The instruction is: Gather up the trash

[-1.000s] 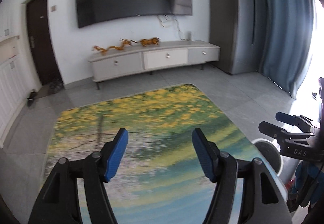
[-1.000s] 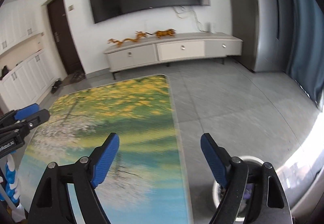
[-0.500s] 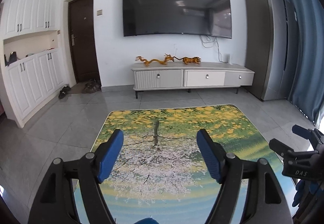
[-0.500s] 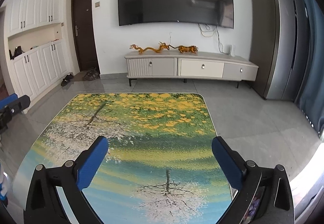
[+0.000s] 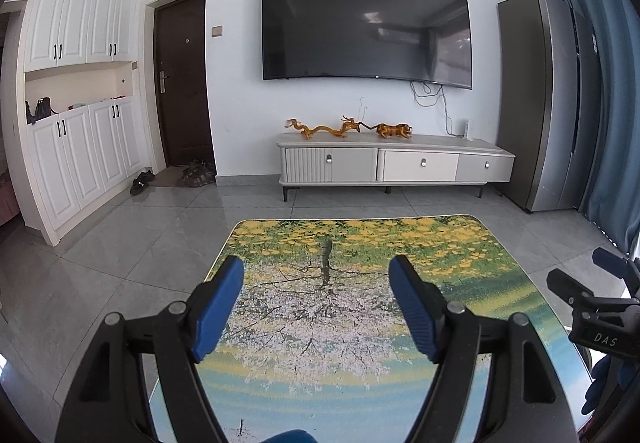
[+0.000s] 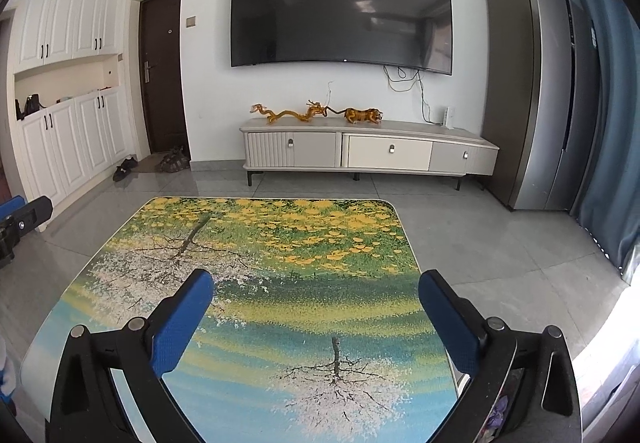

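With the left gripper (image 5: 316,303) and the right gripper (image 6: 316,317) both spread wide and empty above the printed table (image 6: 280,243), no trash is visible on it, so the step in hand is judged a search, and the next move calls for locating litter.

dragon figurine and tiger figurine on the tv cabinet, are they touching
Cannot tell. In the right wrist view the dragon figurine and tiger figurine stand end to end on the tv cabinet; a thin dark part spans between them, too small to resolve.
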`<act>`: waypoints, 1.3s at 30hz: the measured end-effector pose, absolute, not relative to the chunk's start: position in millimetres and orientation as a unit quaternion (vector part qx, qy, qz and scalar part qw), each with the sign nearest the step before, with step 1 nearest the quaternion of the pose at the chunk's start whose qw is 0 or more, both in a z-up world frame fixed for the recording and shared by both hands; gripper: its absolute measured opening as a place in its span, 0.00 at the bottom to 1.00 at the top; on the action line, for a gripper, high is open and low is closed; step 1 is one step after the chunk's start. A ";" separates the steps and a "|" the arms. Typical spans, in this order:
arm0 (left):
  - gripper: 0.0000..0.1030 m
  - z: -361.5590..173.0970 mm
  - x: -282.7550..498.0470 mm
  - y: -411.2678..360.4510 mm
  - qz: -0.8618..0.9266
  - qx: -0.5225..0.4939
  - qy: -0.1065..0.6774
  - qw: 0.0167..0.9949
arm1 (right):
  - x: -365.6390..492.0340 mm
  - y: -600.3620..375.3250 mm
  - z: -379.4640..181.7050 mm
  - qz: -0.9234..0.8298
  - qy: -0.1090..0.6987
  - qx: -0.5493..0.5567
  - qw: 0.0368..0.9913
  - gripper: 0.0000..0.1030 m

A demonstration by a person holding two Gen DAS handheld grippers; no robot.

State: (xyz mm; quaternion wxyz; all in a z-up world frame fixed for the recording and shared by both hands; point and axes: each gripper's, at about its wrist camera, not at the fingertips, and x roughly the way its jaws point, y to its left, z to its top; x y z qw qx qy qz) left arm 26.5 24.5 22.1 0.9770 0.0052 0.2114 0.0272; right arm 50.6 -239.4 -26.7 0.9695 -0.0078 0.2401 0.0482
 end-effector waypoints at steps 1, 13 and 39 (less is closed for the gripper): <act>0.72 22.4 24.0 24.4 0.028 0.005 0.210 0.977 | 48.9 -238.8 -25.6 0.048 0.239 -0.008 0.970 1.00; 0.72 24.4 11.1 23.4 0.036 0.007 0.199 0.979 | 30.9 -241.6 -15.6 0.040 0.221 -0.005 0.975 1.00; 0.72 20.5 -7.0 26.2 0.044 0.010 0.191 0.981 | 12.7 -242.7 -14.5 0.029 0.202 0.001 0.979 1.00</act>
